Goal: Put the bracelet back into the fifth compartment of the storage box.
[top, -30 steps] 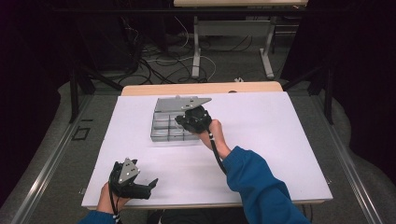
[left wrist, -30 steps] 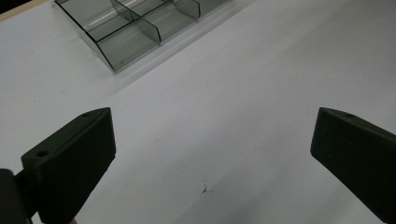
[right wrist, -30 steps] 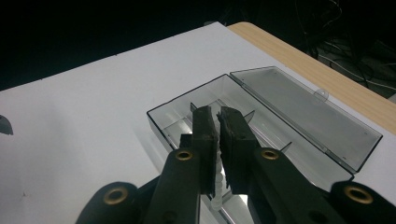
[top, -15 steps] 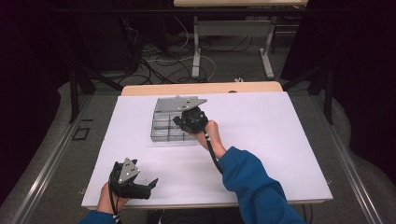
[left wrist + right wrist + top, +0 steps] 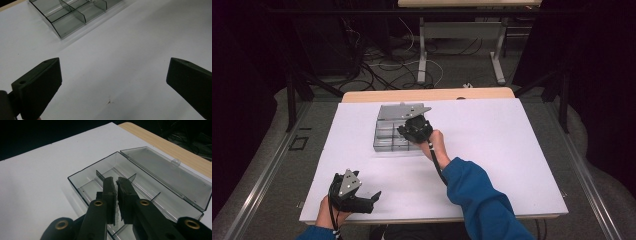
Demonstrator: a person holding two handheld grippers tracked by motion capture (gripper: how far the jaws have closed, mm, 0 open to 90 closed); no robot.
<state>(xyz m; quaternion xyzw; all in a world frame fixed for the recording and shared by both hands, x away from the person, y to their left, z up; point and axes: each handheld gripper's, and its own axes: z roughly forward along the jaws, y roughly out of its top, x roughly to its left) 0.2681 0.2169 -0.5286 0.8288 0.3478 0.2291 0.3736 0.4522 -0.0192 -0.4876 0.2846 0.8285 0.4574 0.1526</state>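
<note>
Clear compartment box [image 5: 388, 134] sits on the white sheet [image 5: 492, 140] covering the table, toward the far edge, a bit left of centre. Lid [image 5: 401, 111] is open, hinged back toward the far edge, lying nearly flat behind the tray. Right gripper view: same box [image 5: 82, 182] with thin dividers splitting the tray into several bins, lid [image 5: 165, 173] laid back on the side nearer the bare wooden strip [image 5: 160, 142] of the table.

Right gripper [image 5: 411, 131] is over the right end of the box, pointing down into it. Jaws are together, only a thin slit between the pads. Right gripper view: the tips [image 5: 117, 185] hang over the divider crossing in the middle of the tray. Can't tell whether they touch a divider or the floor of the box. Can't make out anything clamped between the pads. Blue sleeve [image 5: 482, 195] runs back to the near edge.

Left gripper [image 5: 371, 199] is at the near-left corner of the sheet, well apart from the box, held in a hand [image 5: 329, 217] at the near edge. Left gripper view: jaws stand wide apart, nothing between them [image 5: 113, 82], bare white sheet underneath, one corner of the box [image 5: 67, 15] at top left.
</note>
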